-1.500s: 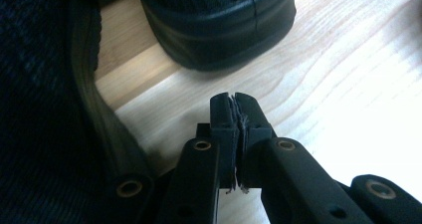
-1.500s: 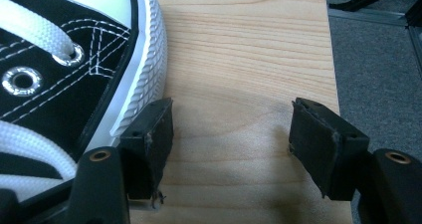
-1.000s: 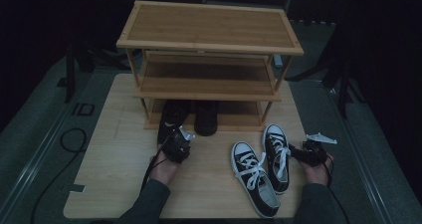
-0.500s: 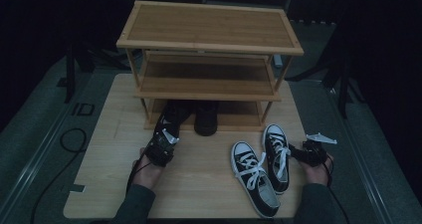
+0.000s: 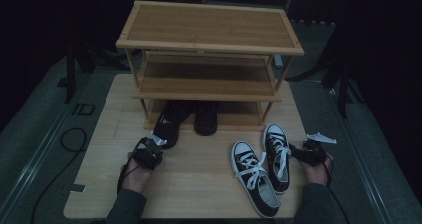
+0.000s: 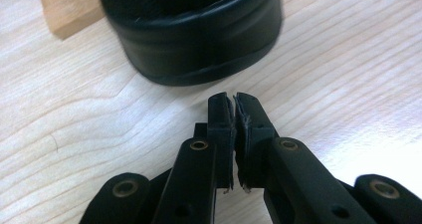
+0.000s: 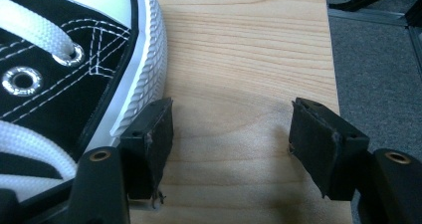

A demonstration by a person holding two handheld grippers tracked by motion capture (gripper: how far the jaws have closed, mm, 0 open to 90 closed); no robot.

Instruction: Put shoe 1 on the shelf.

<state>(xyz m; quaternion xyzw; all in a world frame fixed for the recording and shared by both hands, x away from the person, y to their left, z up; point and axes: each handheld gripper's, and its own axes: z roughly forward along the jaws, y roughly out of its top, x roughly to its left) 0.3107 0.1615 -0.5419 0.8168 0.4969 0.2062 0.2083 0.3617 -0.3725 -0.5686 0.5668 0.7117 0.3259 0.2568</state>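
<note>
Both black shoes (image 5: 171, 124) sit on the rack's (image 5: 209, 45) bottom shelf, heels out; your left hand-held gripper (image 6: 234, 102) is closed, empty, just behind one heel. Two sneakers (image 5: 255, 178) remain on the desk (image 5: 199, 184); your right hand-held gripper (image 7: 231, 122) stands wide beside one, gripping nothing.

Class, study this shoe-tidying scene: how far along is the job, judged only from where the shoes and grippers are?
Done: two black shoes sit at the bottom tier of the wooden rack.
In hand: nothing is gripped. The left gripper, jaws shut and empty, sits just off a black shoe's end. The right gripper is open beside the sneakers.
Left: both black-and-white sneakers lie on the table, unshelved.
</note>
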